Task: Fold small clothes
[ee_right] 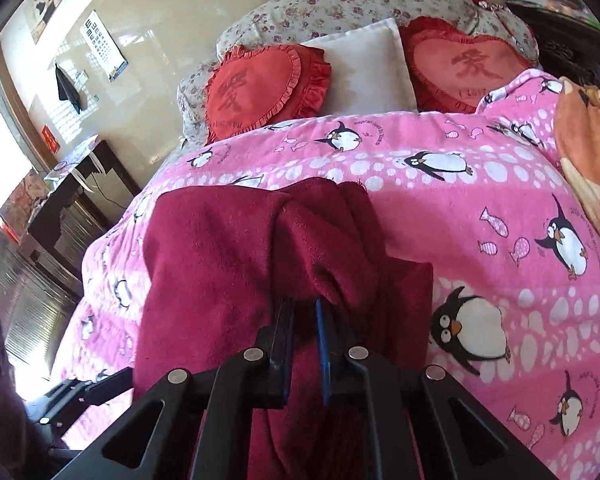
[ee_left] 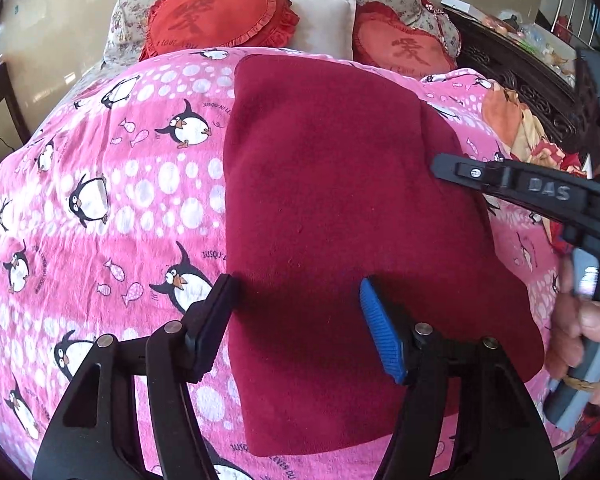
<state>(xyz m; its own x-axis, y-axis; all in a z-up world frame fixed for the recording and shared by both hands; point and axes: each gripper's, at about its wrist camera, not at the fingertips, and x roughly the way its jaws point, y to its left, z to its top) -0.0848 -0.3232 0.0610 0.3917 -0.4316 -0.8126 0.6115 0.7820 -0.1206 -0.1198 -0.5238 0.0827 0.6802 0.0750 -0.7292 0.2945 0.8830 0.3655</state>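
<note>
A dark red fleece garment (ee_left: 340, 208) lies mostly flat on the pink penguin blanket (ee_left: 100, 200). My left gripper (ee_left: 296, 300) is open just above the garment's near left edge, holding nothing. My right gripper (ee_right: 304, 312) is shut on a bunched fold of the same garment (ee_right: 228, 248) and lifts it, so the cloth drapes between and under the fingers. The right gripper also shows in the left wrist view (ee_left: 440, 168) over the garment's right side, with a hand on its handle.
Two red heart cushions (ee_left: 216, 16) and a white pillow (ee_left: 324, 20) lie at the bed's head. An orange patterned cloth (ee_left: 516, 120) lies at the right. A dark carved headboard (ee_left: 540, 92) is at the right; a dark desk (ee_right: 72, 200) stands left.
</note>
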